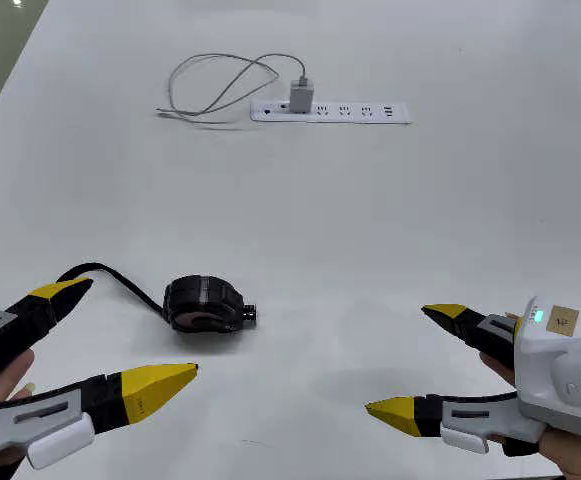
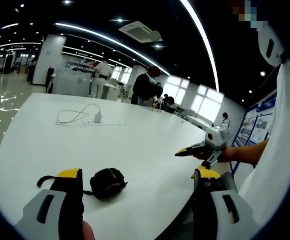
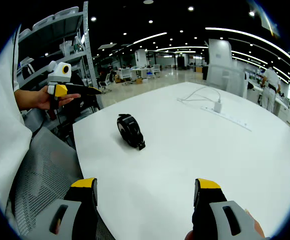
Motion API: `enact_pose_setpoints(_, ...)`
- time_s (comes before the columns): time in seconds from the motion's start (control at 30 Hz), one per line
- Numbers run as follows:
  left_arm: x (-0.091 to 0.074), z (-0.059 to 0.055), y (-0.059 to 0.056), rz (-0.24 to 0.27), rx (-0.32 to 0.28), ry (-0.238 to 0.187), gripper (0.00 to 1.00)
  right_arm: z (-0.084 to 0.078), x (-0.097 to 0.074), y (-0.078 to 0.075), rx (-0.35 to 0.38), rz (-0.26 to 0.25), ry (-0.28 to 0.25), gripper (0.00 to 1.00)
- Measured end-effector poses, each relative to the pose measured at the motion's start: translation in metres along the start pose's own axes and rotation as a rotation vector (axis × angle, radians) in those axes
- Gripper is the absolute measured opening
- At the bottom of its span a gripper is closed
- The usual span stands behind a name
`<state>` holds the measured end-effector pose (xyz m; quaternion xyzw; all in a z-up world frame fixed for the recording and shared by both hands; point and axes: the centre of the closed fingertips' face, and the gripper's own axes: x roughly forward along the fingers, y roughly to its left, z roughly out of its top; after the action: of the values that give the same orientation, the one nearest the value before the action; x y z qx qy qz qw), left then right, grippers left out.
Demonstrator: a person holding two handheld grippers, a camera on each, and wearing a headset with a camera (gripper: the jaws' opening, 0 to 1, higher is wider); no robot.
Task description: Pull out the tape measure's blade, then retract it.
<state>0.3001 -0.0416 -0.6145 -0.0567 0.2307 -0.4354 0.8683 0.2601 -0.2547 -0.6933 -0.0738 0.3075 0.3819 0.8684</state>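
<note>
A black tape measure [image 1: 206, 305] with a black wrist strap lies on the white table [image 1: 350, 220], its blade tip facing right. The blade is fully inside the case. My left gripper [image 1: 135, 335] hovers open at the near left, its yellow-tipped jaws either side of the strap end and a little left of the case [image 2: 107, 182]. My right gripper [image 1: 420, 362] is open at the near right, well apart from the tape measure [image 3: 130, 131]. Nothing is held by either gripper.
A white power strip [image 1: 332, 111] with a plugged-in charger [image 1: 301, 98] and a looped white cable [image 1: 215, 85] lies at the far side of the table. Several people stand at benches in the background of the left gripper view.
</note>
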Motion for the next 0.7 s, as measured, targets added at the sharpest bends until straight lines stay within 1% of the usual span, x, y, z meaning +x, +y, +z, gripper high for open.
enact_pose_setpoints(0.03, 0.001, -0.003, 0.000, 0.003, 0.024, 0.016, 0.85, 0.000, 0.000, 0.000, -0.001, 0.000, -0.001, 0.78)
enact_pose_setpoints(0.07, 0.002, -0.004, -0.002, -0.007, 0.036, 0.012, 0.83, 0.000, 0.000, 0.000, -0.001, 0.000, -0.002, 0.78)
enact_pose_setpoints(0.1, 0.003, -0.011, 0.000, -0.001, 0.035, 0.043, 0.81, 0.000, 0.000, 0.000, 0.000, -0.001, -0.003, 0.78)
enact_pose_setpoints(0.13, 0.004, -0.014, 0.002, 0.005, 0.037, 0.058, 0.78, 0.000, 0.000, 0.000, -0.001, -0.002, -0.003, 0.78)
enact_pose_setpoints(0.17, 0.004, -0.015, 0.003, 0.011, 0.052, 0.062, 0.73, 0.000, 0.000, -0.001, -0.001, -0.004, -0.003, 0.77)
enact_pose_setpoints(0.2, 0.004, -0.017, 0.005, 0.019, 0.079, 0.080, 0.69, 0.000, -0.001, -0.001, 0.001, -0.005, -0.002, 0.77)
enact_pose_setpoints(0.23, 0.004, -0.018, 0.005, 0.014, 0.094, 0.084, 0.65, 0.000, -0.001, -0.001, 0.001, -0.006, -0.003, 0.77)
enact_pose_setpoints(0.27, 0.004, -0.017, 0.005, 0.015, 0.093, 0.082, 0.61, 0.000, -0.001, -0.001, 0.000, -0.007, -0.004, 0.77)
enact_pose_setpoints(0.3, 0.004, -0.017, 0.005, 0.012, 0.091, 0.075, 0.58, 0.000, -0.002, -0.001, -0.001, -0.008, -0.004, 0.77)
enact_pose_setpoints(0.33, 0.004, -0.014, 0.003, 0.007, 0.077, 0.060, 0.56, 0.000, -0.001, -0.001, -0.001, -0.007, -0.004, 0.77)
enact_pose_setpoints(0.4, 0.004, -0.013, 0.005, 0.014, 0.087, 0.054, 0.54, -0.001, -0.001, -0.001, -0.002, -0.007, 0.000, 0.77)
enact_pose_setpoints(0.43, 0.004, -0.013, 0.004, 0.012, 0.081, 0.055, 0.52, -0.001, -0.001, -0.001, -0.004, -0.008, 0.001, 0.77)
enact_pose_setpoints(0.5, 0.004, -0.011, 0.004, 0.020, 0.055, 0.041, 0.54, -0.001, -0.002, -0.001, -0.001, -0.006, 0.001, 0.77)
enact_pose_setpoints(0.57, 0.003, -0.009, 0.003, 0.013, 0.042, 0.033, 0.55, -0.001, -0.002, -0.001, -0.004, -0.006, 0.003, 0.77)
enact_pose_setpoints(0.63, 0.003, -0.011, 0.005, 0.026, 0.058, 0.045, 0.59, -0.001, -0.001, -0.001, -0.004, -0.006, 0.003, 0.77)
enact_pose_setpoints(0.7, 0.004, -0.012, 0.002, 0.009, 0.062, 0.043, 0.65, -0.001, -0.001, -0.001, -0.009, -0.005, 0.005, 0.77)
